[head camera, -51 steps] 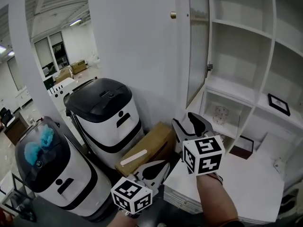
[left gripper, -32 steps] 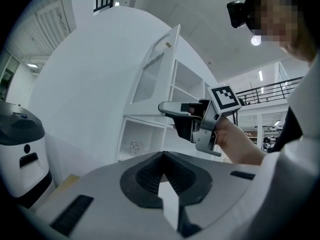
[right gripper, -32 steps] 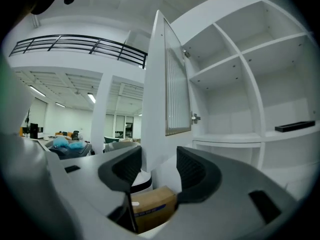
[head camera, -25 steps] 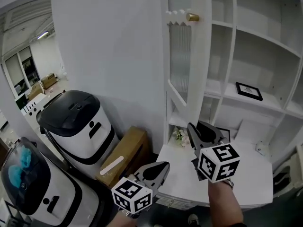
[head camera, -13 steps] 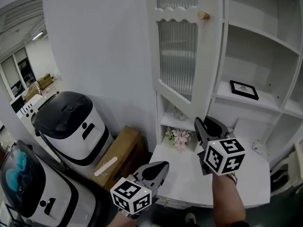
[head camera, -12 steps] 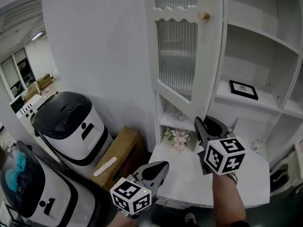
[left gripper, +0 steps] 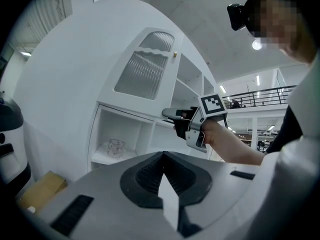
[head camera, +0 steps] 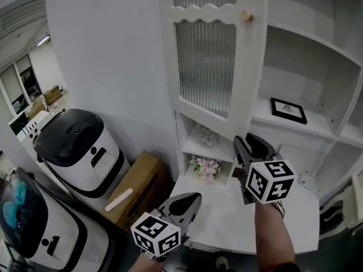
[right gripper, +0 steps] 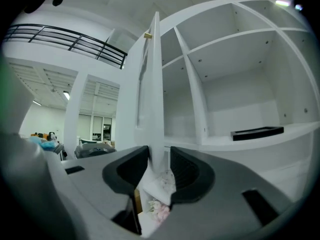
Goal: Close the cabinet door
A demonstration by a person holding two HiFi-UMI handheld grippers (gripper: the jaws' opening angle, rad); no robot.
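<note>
Left gripper (head camera: 195, 198) and right gripper (head camera: 245, 139): grey shells, black-and-white marker cubes (head camera: 271, 181)

Flowers (head camera: 205, 167) below the cabinet door (head camera: 207, 55), framed picture (head camera: 288, 110) on a shelf (head camera: 317, 130) to its right

We find the door (head camera: 207, 67) swung across the left shelves (head camera: 195, 149); right of it the bays (head camera: 306, 61) lie open, one holding a frame (head camera: 288, 110); bins (head camera: 76, 146) crowd the floor.

Cabinet door (head camera: 209, 55) ajar, right gripper (head camera: 245, 142) near edge
</note>
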